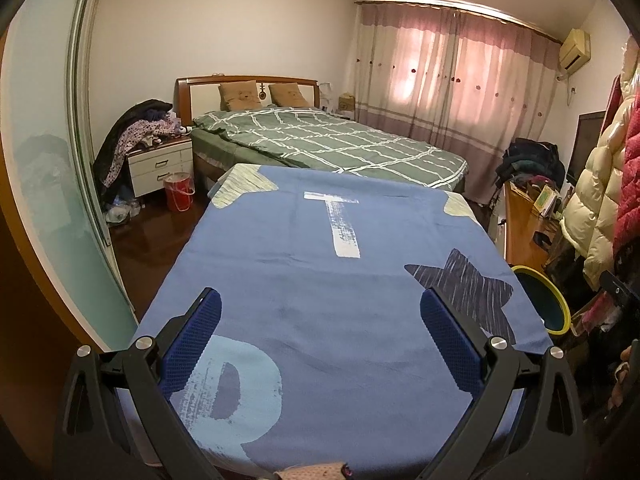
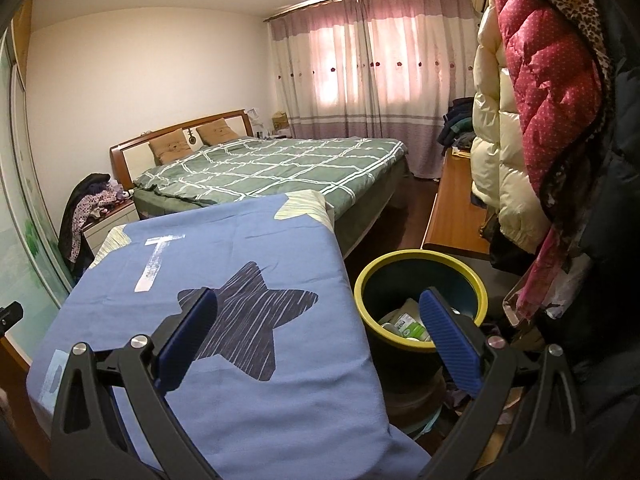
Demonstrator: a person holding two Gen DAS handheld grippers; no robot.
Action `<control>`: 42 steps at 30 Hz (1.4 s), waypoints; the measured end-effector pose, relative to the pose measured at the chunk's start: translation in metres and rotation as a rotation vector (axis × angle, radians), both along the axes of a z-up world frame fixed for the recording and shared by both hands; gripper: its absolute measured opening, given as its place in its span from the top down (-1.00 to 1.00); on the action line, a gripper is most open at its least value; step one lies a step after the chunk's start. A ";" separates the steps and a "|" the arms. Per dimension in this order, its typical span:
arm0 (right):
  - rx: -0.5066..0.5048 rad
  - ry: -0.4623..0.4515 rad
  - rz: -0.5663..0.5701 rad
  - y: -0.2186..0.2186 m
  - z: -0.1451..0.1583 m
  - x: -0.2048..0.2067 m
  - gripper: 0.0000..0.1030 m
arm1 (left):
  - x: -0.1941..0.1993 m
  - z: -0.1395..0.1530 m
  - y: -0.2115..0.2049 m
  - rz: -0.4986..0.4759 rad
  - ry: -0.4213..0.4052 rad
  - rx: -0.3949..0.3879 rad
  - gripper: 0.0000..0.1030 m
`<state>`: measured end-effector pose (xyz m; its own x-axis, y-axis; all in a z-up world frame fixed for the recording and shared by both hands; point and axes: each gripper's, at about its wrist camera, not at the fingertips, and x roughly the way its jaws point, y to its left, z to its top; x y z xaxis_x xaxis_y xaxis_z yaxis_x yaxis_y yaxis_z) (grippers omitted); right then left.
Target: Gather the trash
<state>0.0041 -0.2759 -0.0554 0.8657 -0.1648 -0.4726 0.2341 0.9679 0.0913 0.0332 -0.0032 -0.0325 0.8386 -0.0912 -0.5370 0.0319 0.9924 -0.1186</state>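
My left gripper (image 1: 320, 320) hangs over the blue cloth (image 1: 312, 264) with its fingers spread wide apart and nothing between them; under it I see only bare fabric, from the pale letter print near me to the white T-shaped mark farther out. The cloth's far edge stops just short of the green checked bed (image 1: 332, 140), and its left edge drops to a strip of dark floor (image 1: 148, 248) that runs along the sliding frosted door (image 1: 44, 168) up to a red bucket (image 1: 179, 192) by the white nightstand (image 1: 160, 164). My right gripper (image 2: 318, 314) is also wide apart and empty, and it straddles the cloth's right edge: the left finger sits over the dark star print (image 2: 244, 312), the right finger over the mouth of the yellow-rimmed bin (image 2: 420, 300). The bin stands just beside that edge, lower than the cloth, and the trash (image 2: 404, 322) I can make out lies inside it: pale wrappers and a green-and-white pack, partly hidden by my right finger. To the right of the bin the room is tight: hanging padded coats (image 2: 540, 100) in cream and red crowd in close, and a wooden bench (image 2: 452, 208) runs back along them toward the curtains (image 2: 372, 76). Between the bench and the bed foot is a narrow lane of dark floor.
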 end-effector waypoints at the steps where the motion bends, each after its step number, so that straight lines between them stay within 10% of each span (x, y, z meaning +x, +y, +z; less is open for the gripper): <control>1: -0.001 0.001 0.000 0.000 0.000 0.000 -0.87 | 0.000 -0.001 -0.001 -0.001 0.000 0.002 -0.91; 42: 0.011 0.026 0.012 0.008 -0.010 0.006 -0.87 | 0.008 -0.015 -0.013 -0.027 0.031 0.003 -0.91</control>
<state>0.0098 -0.2675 -0.0655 0.8547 -0.1493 -0.4971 0.2253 0.9695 0.0962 0.0416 -0.0159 -0.0477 0.8191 -0.1117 -0.5627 0.0548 0.9916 -0.1171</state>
